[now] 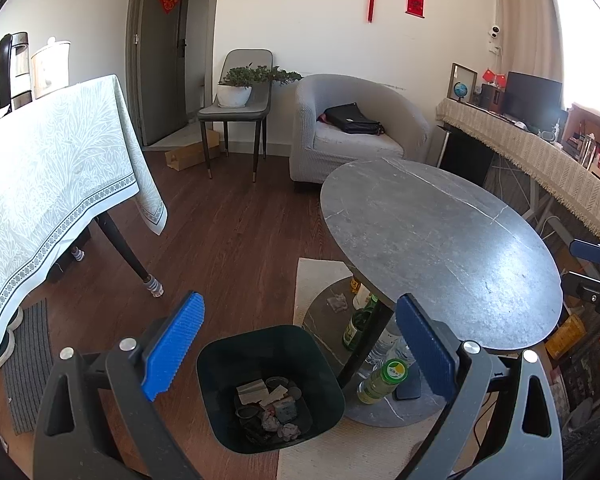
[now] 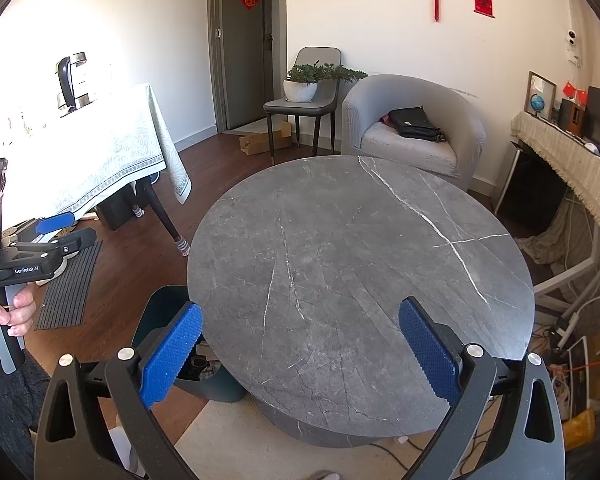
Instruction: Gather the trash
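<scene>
A: Where is the trash?

B: In the dark bin (image 1: 270,388) on the floor, beside the round gray surface (image 1: 440,256) (crumpled bits inside).

A: And the claws?

B: The left claw (image 1: 300,354) and right claw (image 2: 300,354) are both wide apart, holding nothing.

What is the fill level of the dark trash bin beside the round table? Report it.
Partly filled. The trash bin stands upright with crumpled paper and scraps covering only its bottom; its walls above are bare.
</scene>
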Demonstrator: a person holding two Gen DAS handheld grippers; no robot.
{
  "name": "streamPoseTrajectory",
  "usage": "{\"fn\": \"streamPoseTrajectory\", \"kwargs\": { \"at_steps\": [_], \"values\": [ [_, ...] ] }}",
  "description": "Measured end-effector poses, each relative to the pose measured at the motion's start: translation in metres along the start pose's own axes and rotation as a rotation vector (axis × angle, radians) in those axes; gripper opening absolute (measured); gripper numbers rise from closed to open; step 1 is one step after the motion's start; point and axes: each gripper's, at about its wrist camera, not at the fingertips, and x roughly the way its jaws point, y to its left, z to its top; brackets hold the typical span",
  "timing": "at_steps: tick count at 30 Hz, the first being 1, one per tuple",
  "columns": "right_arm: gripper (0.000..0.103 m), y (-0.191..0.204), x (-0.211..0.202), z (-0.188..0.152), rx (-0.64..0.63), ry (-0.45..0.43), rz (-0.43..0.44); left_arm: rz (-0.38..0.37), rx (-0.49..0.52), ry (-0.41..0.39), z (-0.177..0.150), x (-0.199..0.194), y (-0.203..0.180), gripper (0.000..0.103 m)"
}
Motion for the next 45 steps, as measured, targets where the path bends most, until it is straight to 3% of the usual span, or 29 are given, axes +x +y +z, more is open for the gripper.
{"fn": "streamPoseTrajectory", "kwargs": {
  "at_steps": [45],
  "values": [
    [0.099,0.0004,0.0013,0.0005,0.001,0.002,0.002,-0.002,0.003,0.007,-0.0026,0.0039,-0.0038,0.098]
  ]
}}
